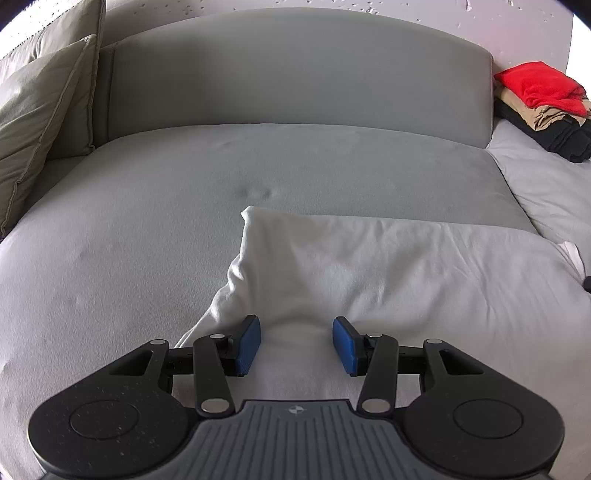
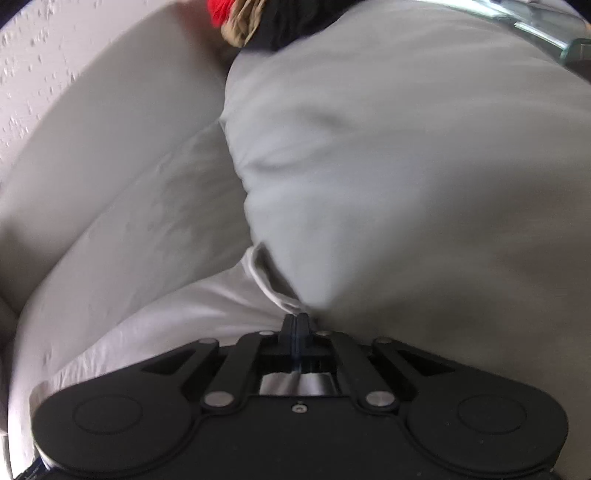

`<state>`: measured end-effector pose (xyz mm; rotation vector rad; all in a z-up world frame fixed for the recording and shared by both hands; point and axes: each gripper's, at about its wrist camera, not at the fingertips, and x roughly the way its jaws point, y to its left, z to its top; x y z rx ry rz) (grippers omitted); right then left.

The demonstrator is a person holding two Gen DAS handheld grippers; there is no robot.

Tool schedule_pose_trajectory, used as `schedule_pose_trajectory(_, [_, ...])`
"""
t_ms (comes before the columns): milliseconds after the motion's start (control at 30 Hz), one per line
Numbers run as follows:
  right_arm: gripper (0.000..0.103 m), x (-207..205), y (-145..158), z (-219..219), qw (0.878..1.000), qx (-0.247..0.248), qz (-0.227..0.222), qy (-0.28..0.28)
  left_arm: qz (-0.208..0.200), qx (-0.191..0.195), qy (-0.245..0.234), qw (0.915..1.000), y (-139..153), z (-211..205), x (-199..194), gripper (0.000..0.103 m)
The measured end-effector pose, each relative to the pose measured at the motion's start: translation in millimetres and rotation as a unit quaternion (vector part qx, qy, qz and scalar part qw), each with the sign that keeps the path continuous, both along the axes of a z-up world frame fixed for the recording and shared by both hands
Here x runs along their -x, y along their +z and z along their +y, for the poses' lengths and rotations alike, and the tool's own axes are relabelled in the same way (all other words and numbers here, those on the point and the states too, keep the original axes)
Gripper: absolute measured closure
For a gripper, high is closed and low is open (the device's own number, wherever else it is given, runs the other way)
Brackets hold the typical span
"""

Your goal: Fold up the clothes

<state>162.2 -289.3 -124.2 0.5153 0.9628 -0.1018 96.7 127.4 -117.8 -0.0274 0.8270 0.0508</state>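
A white garment lies spread on the grey sofa seat. My left gripper is open, its blue pads on either side of a raised fold of the white cloth. In the right wrist view my right gripper is shut on a hem of the white garment, with the cloth lifted and draped in front of the camera. The view is blurred.
A pile of folded clothes, red on tan and black, sits at the sofa's far right; it also shows in the right wrist view. Grey cushions stand at the far left. The sofa backrest runs behind.
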Motion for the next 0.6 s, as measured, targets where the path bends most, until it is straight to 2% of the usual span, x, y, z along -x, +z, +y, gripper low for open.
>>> schedule_pose_trajectory(33, [0.103, 5.5, 2.7, -1.8, 1.0, 0.014, -0.002, -0.005, 0.0, 0.0, 0.0, 1.0, 0.0, -0.1, 0.1, 0.057])
schedule_pose_trajectory(133, [0.102, 14.6, 25.5, 22.6, 0.995, 0.1, 0.006, -0.002, 0.001, 0.0, 0.0, 1.0, 0.6, 0.1, 0.8, 0.057])
schedule_pose_trajectory(167, [0.095, 18.6, 33.3, 31.3, 0.994, 0.113, 0.004, 0.002, -0.001, -0.002, 0.0, 1.0, 1.2, -0.3, 1.9, 0.057])
schedule_pose_trajectory(233, [0.093, 33.2, 47.7, 45.9, 0.996, 0.087, -0.021, 0.024, -0.011, -0.006, 0.0, 0.9999, 4.2, -1.6, 5.9, 0.059])
schedule_pose_trajectory(267, [0.087, 39.7, 53.5, 56.0, 0.997, 0.059, -0.035, 0.043, -0.022, -0.004, -0.001, 0.9997, 7.2, -1.6, 9.4, 0.066])
schedule_pose_trajectory(300, [0.081, 46.1, 58.9, 66.8, 0.996, 0.032, -0.049, 0.063, -0.038, 0.008, -0.003, 0.9992, 12.0, 0.4, 13.3, 0.069])
schedule_pose_trajectory(367, [0.076, 57.0, 64.4, 92.0, 0.992, -0.013, -0.071, 0.104, -0.079, 0.06, 0.005, 0.9951, 26.7, 16.2, 19.1, 0.065])
schedule_pose_trajectory(433, [0.075, 57.9, 53.1, 108.5, 0.99, -0.047, -0.054, 0.125, -0.104, 0.11, 0.032, 0.9879, 36.5, 39.6, 21.6, 0.066])
schedule_pose_trajectory(600, [0.075, 60.0, 24.7, 149.6, 0.976, -0.132, -0.009, 0.175, -0.074, 0.232, 0.095, 0.9651, 30.5, 102.8, 1.7, 0.061])
